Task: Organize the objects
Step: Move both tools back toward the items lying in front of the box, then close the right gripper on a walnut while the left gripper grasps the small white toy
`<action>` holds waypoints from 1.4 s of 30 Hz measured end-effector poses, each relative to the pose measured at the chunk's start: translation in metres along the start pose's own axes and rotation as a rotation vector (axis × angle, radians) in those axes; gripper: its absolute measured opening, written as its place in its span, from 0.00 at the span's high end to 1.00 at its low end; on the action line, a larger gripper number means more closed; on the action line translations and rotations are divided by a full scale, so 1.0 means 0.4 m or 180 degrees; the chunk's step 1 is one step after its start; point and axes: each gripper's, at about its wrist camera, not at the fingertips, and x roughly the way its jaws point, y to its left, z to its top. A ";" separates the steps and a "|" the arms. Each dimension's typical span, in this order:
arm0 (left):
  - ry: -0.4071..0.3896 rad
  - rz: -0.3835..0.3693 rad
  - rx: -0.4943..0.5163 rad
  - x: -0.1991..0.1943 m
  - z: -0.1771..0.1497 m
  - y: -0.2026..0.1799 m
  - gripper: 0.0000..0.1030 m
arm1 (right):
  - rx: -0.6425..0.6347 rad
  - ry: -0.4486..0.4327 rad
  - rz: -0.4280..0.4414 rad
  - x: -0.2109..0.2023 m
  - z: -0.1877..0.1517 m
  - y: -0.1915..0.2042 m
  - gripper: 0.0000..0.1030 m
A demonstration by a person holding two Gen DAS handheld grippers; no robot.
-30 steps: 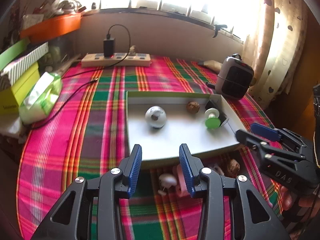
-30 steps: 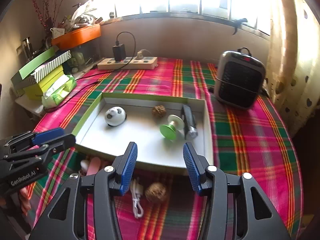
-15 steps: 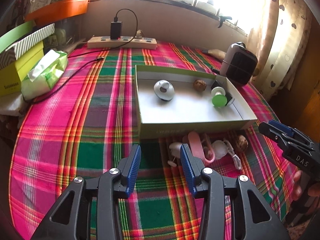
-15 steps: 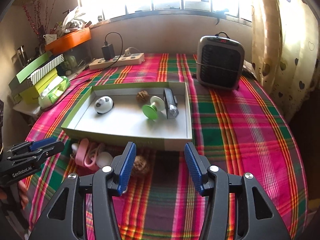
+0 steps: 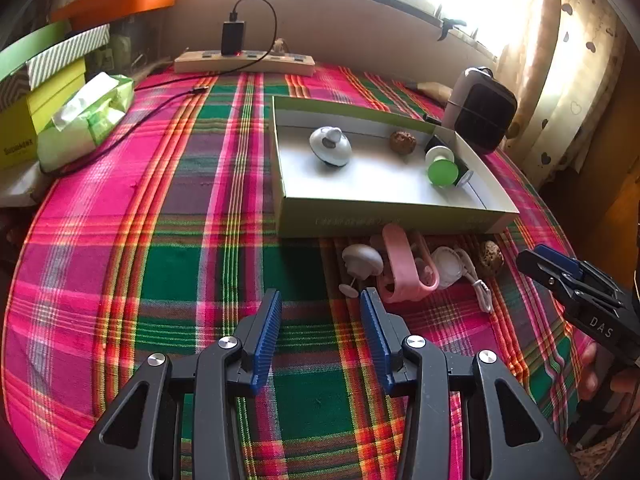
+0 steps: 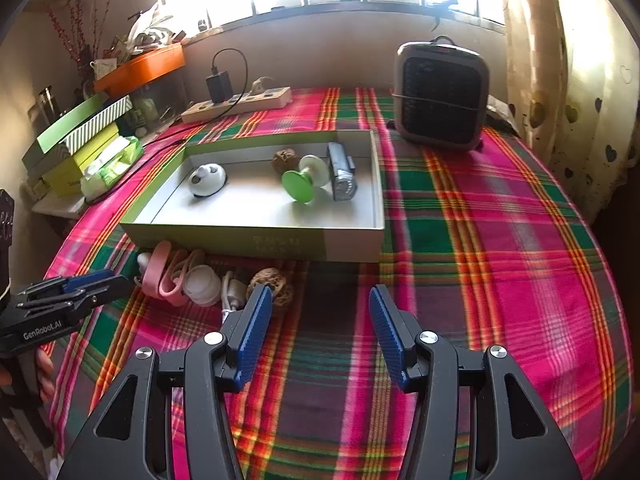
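Now hovering low over the plaid counter [image 5: 160, 200], at the lower middle of each view: left gripper [image 5: 321, 294] with jaws just opened wider, nothing between them; right gripper [image 6: 320, 290] likewise spread and empty. Heaped just beside the near wall of the green box [image 6: 256, 246], mid-frame: pink clip [image 5: 400, 264], white cable [image 5: 476, 284], walnut [image 6: 272, 280]. Risk of snagging: dragging the cable along when pinching the clip, nudging the walnut into a roll, or bunching the cloth.

A power strip [image 6: 240, 102] with a black charger [image 6: 219, 86] lies along the table's far edge; a grey heater [image 6: 442, 98] stands at its far right corner.
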 end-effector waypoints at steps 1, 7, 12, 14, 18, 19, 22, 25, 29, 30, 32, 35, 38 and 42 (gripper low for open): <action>0.0009 0.0000 -0.0006 0.002 -0.001 0.001 0.62 | -0.0009 0.0006 0.0017 0.003 0.001 0.003 0.49; 0.0012 -0.0014 -0.0016 0.005 -0.002 0.006 0.62 | -0.0090 0.0066 0.0083 0.028 0.004 0.025 0.49; 0.0010 -0.0025 -0.0016 0.007 -0.001 0.008 0.62 | -0.0155 0.0106 0.0093 0.049 0.010 0.039 0.49; 0.0012 -0.0033 -0.0020 0.010 -0.001 0.008 0.62 | -0.0166 0.0113 0.0092 0.055 0.013 0.041 0.49; 0.0010 -0.0021 -0.0008 0.010 0.001 0.007 0.62 | -0.0213 0.0162 0.0071 0.070 0.015 0.049 0.49; 0.0012 -0.0024 -0.0009 0.010 0.002 0.007 0.62 | -0.0222 0.0165 0.0066 0.072 0.014 0.050 0.49; 0.0014 -0.0024 -0.0006 0.011 0.003 0.006 0.61 | -0.0236 0.0184 0.0054 0.077 0.013 0.050 0.49; 0.0013 -0.0024 -0.0012 0.012 0.004 0.006 0.61 | -0.0209 0.0197 0.0018 0.081 0.011 0.042 0.49; 0.0014 -0.0033 -0.0002 0.016 0.008 0.005 0.61 | -0.0162 0.0227 -0.0010 0.085 0.009 0.030 0.49; 0.0014 -0.0034 0.0001 0.019 0.011 0.003 0.61 | -0.0152 0.0227 -0.0001 0.085 0.009 0.028 0.52; 0.0019 -0.0051 0.0007 0.024 0.017 -0.002 0.61 | -0.0159 0.0221 -0.0024 0.083 0.008 0.025 0.57; 0.0026 -0.0068 0.0018 0.031 0.026 -0.009 0.61 | -0.0175 0.0230 -0.0024 0.081 0.005 0.023 0.69; 0.0025 -0.0081 0.0026 0.035 0.032 -0.014 0.61 | -0.0198 0.0228 -0.0045 0.080 0.004 0.023 0.69; 0.0030 -0.0108 0.0060 0.039 0.037 -0.021 0.61 | -0.0222 0.0232 -0.0058 0.080 0.004 0.026 0.69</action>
